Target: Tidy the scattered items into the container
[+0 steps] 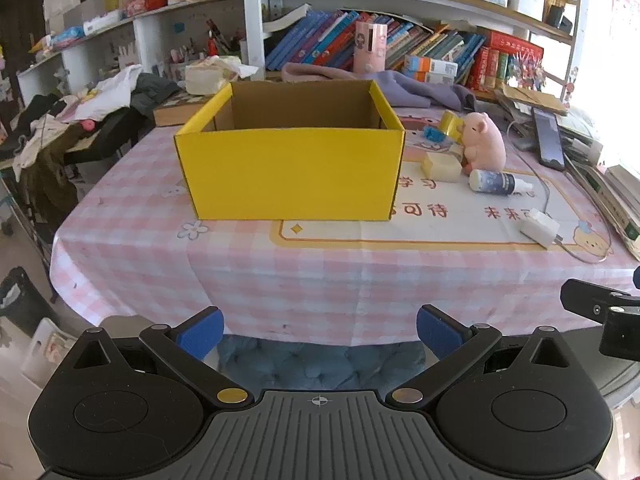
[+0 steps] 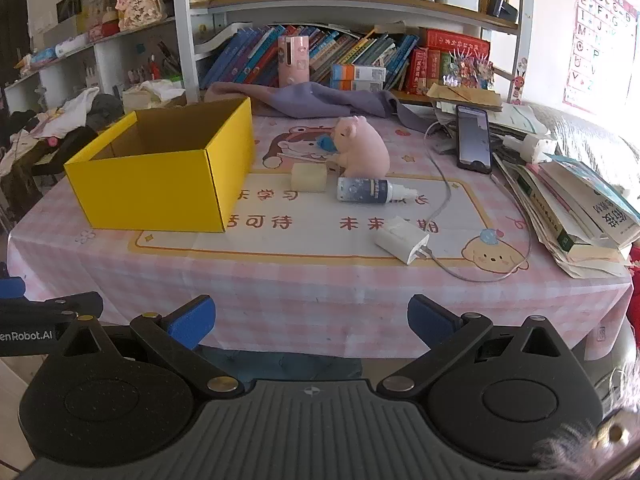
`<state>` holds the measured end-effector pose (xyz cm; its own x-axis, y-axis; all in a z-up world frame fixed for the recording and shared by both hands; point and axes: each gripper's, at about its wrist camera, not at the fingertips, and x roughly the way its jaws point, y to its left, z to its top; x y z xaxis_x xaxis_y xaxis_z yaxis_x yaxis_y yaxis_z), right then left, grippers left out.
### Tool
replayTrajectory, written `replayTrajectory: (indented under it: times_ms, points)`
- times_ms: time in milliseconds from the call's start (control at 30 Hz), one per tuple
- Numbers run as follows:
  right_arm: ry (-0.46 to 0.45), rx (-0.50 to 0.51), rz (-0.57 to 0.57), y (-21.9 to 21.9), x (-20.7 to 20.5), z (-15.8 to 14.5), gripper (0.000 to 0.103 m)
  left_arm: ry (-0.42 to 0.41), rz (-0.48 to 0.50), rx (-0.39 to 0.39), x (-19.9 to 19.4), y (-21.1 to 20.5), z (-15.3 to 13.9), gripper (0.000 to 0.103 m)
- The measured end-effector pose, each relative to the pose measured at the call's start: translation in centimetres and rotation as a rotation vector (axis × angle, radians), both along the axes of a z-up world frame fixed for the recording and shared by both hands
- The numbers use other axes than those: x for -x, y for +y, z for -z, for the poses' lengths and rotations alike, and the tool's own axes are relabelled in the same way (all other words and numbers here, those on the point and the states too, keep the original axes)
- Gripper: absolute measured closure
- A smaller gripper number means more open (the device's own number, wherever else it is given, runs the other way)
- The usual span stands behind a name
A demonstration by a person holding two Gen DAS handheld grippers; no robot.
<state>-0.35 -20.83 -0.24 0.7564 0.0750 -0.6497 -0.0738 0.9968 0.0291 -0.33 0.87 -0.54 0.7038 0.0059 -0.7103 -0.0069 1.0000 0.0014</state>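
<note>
Right gripper up close, jaws spread wide, nothing between them, hanging short of the tabletop edge. Left gripper the same, jaws gaping and empty. Opening step, by the look of it: yellow box apparently bare inside, nothing collected yet. Scattered to its right: white charger nearest, bottle lying flat, cream block, pink pig behind. Next up, probably: reach forward over the edge, straddle the charger, mind the trailing cable, then close.
</note>
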Motion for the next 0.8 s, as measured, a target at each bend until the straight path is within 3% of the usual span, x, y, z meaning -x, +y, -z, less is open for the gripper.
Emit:
replayTrajectory:
  times_ms: [500, 800]
  points:
    - [0.046, -0.055, 0.033, -0.69, -0.57, 0.7, 0.0, 0.026, 0.01, -0.042, 0.11, -0.33, -0.01, 0.0]
    - [0.037, -0.033, 0.002, -0.51, -0.49, 0.56, 0.0, 0.03, 0.029, -0.003, 0.07, -0.57, 0.01, 0.0]
